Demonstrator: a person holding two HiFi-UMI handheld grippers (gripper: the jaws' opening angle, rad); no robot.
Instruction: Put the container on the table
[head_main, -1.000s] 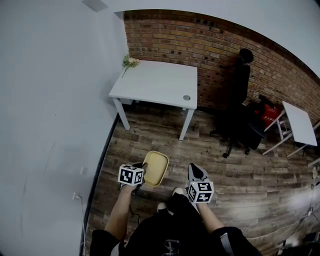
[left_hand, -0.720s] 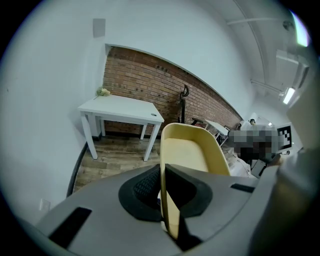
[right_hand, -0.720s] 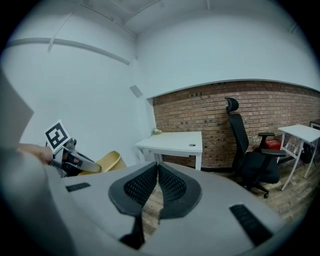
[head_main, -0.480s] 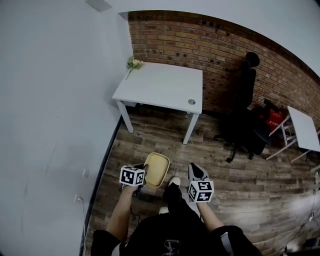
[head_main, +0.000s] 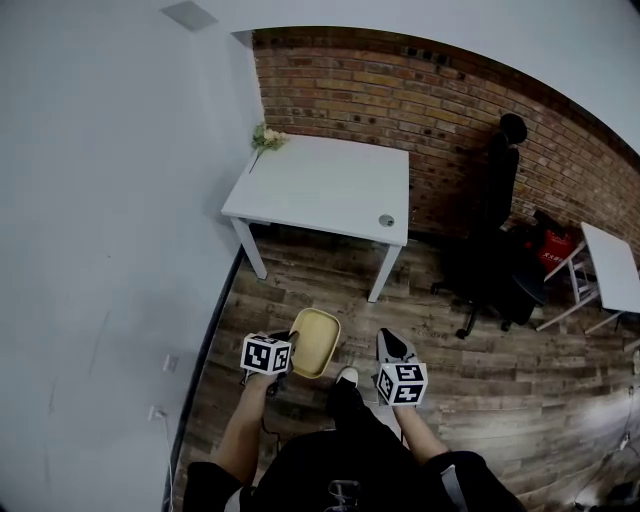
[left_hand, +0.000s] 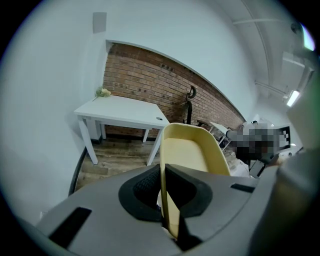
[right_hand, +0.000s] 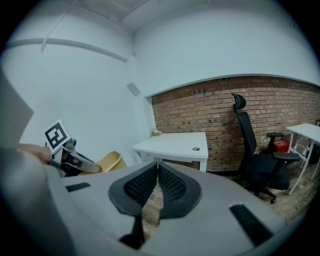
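Two handheld grippers hang over the wood-plank floor (head_main: 440, 320), both well short of the white rectangular surface (head_main: 320, 180) that stands against the red brick wall (head_main: 400, 90). The left gripper (head_main: 291, 350) (left_hand: 164, 170) has its jaws clenched on one thin side wall of the pale yellow plastic tub-shaped container (head_main: 315, 342) (left_hand: 187, 150), which is held in the air in front of the surface, not on it. The right gripper (head_main: 389, 340) (right_hand: 156, 172) has its jaws pressed together with nothing between them. A small bunch of pale flowers (head_main: 265, 138) lies at the surface's far left corner. A black office chair (head_main: 500, 230) stands to the surface's right.
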